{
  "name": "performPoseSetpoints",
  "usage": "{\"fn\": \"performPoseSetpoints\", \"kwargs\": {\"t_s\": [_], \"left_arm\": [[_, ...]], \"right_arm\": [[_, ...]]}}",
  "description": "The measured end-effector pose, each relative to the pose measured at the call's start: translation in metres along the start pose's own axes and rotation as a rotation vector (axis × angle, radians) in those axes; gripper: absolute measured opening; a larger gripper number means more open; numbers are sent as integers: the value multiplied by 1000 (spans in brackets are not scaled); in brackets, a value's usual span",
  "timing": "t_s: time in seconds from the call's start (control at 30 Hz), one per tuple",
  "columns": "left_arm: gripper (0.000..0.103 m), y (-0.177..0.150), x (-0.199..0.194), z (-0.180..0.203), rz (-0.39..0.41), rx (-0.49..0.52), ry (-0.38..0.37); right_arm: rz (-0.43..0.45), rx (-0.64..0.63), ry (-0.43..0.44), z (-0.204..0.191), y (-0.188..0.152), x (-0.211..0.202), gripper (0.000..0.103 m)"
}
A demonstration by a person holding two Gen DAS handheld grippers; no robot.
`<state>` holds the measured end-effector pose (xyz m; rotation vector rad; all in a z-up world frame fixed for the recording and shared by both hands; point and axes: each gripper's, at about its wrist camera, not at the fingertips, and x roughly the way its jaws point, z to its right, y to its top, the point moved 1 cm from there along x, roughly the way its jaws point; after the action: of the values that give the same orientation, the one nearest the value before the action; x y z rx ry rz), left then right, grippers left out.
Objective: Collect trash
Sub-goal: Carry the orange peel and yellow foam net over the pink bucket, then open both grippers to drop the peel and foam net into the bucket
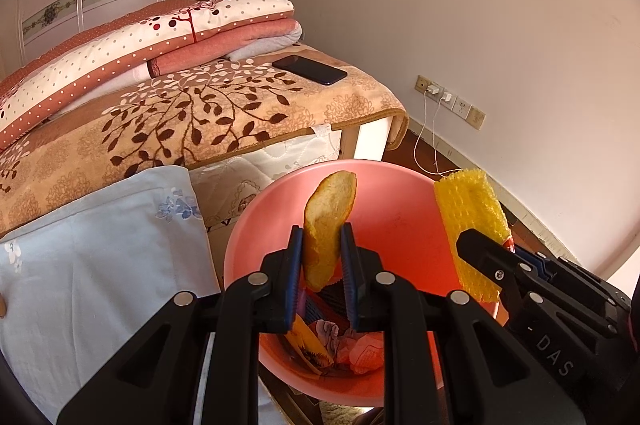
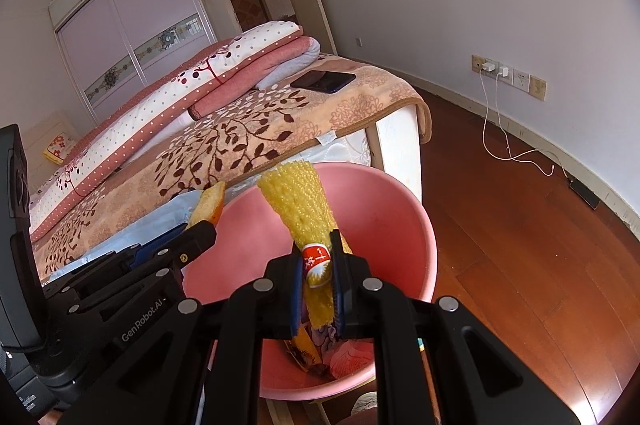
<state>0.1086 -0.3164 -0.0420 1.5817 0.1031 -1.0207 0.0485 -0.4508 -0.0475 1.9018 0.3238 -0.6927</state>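
Left wrist view: left gripper [image 1: 322,237] clamped on a piece of bread [image 1: 329,225], which stands upright between the blue pads and pokes well above the fingertips. Directly beyond and below the fingers, a pink bin [image 1: 400,209], its mouth open toward the camera; wrappers [image 1: 340,345] lie at the bottom, under the jaws. To the right, the right gripper [image 1: 464,245] holds a yellow foam net [image 1: 468,221] over the bin's right rim. Left of the fingers, a pale blue cloth [image 1: 100,257]; beyond it, a bed [image 1: 200,121] with a phone [image 1: 310,69] on the blanket. Right wrist view: right gripper [image 2: 318,261] closed tight on the yellow foam net [image 2: 298,201], pads pinching its lower end at a red-and-white label [image 2: 316,261]; the net fans out above the fingertips, over the pink bin [image 2: 384,209]. To the left, the left gripper [image 2: 200,231] with the bread [image 2: 210,205] near the bin's left rim. Right of the fingers, wooden floor [image 2: 520,245] and a white cable [image 2: 520,155].
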Motion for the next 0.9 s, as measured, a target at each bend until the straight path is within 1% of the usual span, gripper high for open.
{"fn": "performPoseSetpoints", "kwargs": {"t_s": [0.4,0.7,0.73,0.77,0.83,0.9], "left_arm": [[19,1,4,2,-8,5,-22],[22,2,5,3,-14,2,-37],[24,3,5,3,-13,0,-38],[32,3,4,2,-10,-3,-40],[38,3,2,2,2,-11,-43],[39,4,1,2,7,-12,-45]], "right_arm": [[-12,-1,-14,0,-1,7,11],[-15,-2,-15,0,-1,8,11],[-16,-1,-14,0,-2,9,11],[-16,-1,-14,0,-2,9,11],[-16,-1,-14,0,-2,9,11],[-16,-1,-15,0,-2,9,11]]}}
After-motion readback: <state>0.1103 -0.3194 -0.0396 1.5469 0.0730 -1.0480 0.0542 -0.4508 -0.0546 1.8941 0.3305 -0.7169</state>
